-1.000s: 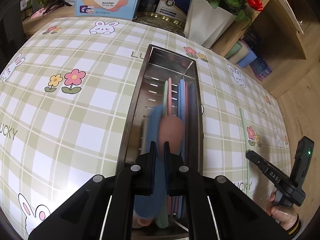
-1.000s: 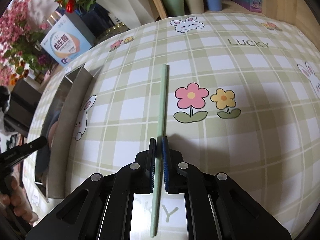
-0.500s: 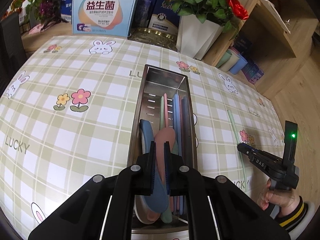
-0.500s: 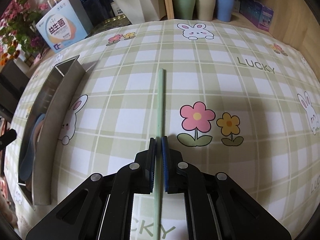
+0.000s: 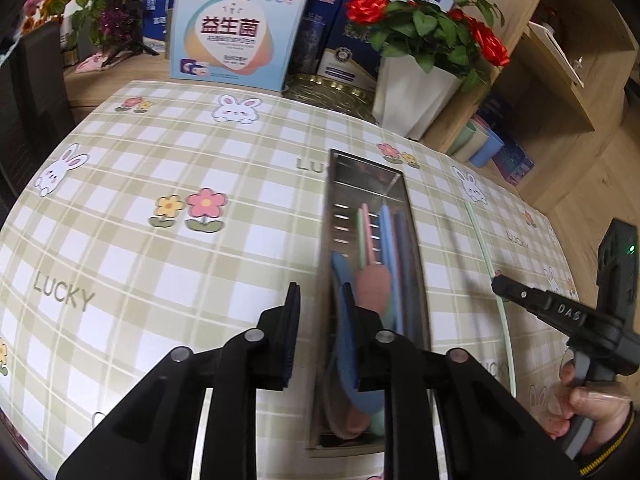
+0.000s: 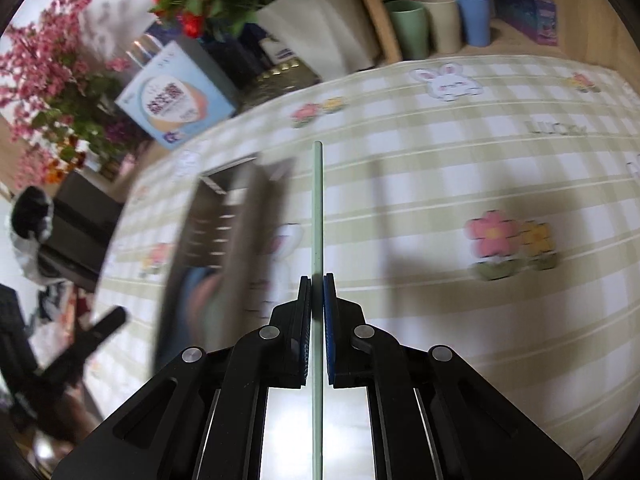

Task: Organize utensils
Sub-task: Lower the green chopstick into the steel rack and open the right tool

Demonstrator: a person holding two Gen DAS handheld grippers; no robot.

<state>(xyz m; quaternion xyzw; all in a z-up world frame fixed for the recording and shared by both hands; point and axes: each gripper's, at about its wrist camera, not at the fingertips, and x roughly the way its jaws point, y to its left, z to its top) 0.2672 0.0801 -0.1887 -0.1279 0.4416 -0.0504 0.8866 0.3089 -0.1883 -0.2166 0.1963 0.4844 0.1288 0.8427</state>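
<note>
The left claw is opening, nothing gripped, above the metal tray. The right claw, at its three o'clock, pinches a green stick, probably a chopstick.

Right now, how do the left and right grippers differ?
The left gripper has its fingers apart and opening, with nothing between them; the right gripper is shut on a green chopstick. The left one hangs over the metal tray of utensils; the right one is beside the tray, over the checked tablecloth. Both are black and point down at the table.
</note>
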